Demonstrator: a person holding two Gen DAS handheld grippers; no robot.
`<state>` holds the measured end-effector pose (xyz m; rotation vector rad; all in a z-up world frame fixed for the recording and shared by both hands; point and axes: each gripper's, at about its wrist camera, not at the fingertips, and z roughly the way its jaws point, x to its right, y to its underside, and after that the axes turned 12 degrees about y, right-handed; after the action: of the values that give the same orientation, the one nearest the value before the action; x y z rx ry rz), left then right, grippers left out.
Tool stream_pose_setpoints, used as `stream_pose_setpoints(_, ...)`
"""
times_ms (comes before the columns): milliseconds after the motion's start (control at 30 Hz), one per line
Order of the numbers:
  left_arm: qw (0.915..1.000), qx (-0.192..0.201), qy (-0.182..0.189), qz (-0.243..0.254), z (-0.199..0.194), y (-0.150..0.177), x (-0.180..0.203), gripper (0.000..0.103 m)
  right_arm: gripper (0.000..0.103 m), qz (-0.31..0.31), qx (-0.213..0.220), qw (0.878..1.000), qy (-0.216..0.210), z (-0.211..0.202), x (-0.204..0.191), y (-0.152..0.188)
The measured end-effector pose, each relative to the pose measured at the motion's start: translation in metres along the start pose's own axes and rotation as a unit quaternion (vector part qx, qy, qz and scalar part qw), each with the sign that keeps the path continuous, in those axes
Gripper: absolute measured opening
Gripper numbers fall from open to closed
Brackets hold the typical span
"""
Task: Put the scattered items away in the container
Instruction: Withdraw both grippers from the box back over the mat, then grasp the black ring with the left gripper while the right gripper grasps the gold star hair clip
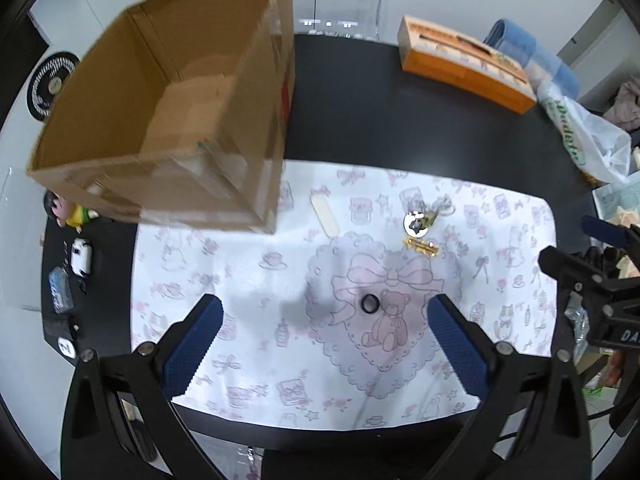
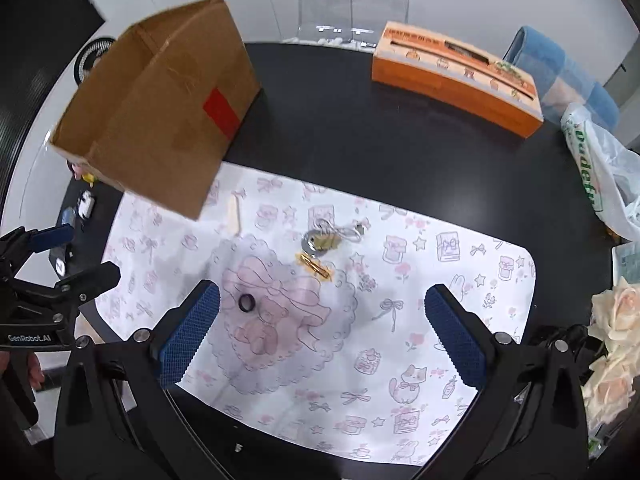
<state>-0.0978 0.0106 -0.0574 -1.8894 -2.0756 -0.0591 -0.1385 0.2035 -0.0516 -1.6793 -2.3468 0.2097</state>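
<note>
An open cardboard box [image 1: 160, 120] stands at the far left corner of a white patterned cloth [image 1: 248, 360]; it also shows in the right wrist view [image 2: 160, 120]. On the cloth lie a black ring [image 1: 370, 304] [image 2: 247, 302], a gold clip [image 1: 422, 246] [image 2: 314, 266], a padlock with keys and cord [image 1: 420, 220] [image 2: 320, 240], and a wooden stick [image 1: 325, 214] [image 2: 234, 214]. My left gripper [image 1: 324, 340] is open and empty above the cloth, with the ring lying between its fingers. My right gripper [image 2: 320, 328] is open and empty, the ring just inside its left finger.
An orange tissue box [image 1: 464, 64] [image 2: 456, 76], a blue towel [image 2: 560, 68] and a plastic bag [image 2: 600, 176] stand at the far right of the black table [image 2: 360, 140]. Small toys and gadgets [image 1: 76, 256] lie left of the cloth. Cream roses [image 2: 612, 344] are at the right.
</note>
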Motion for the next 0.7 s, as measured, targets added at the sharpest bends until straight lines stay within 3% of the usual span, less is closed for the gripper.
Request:
stream_pose_setpoints(267, 0.9994, -0.016, 0.013, -0.026, 0.049, 0.011, 0.005, 0.102, 0.103, -0.035, -0.027, 0.999, -0.017, 0.043, 0.001, 0.005)
stream_pose_setpoints(700, 0.9976, -0.033, 0.003, -0.060, 0.124, 0.033, -0.002, 0.102, 0.102, -0.101, -0.047, 0.994, -0.018, 0.117, -0.014, 0.002)
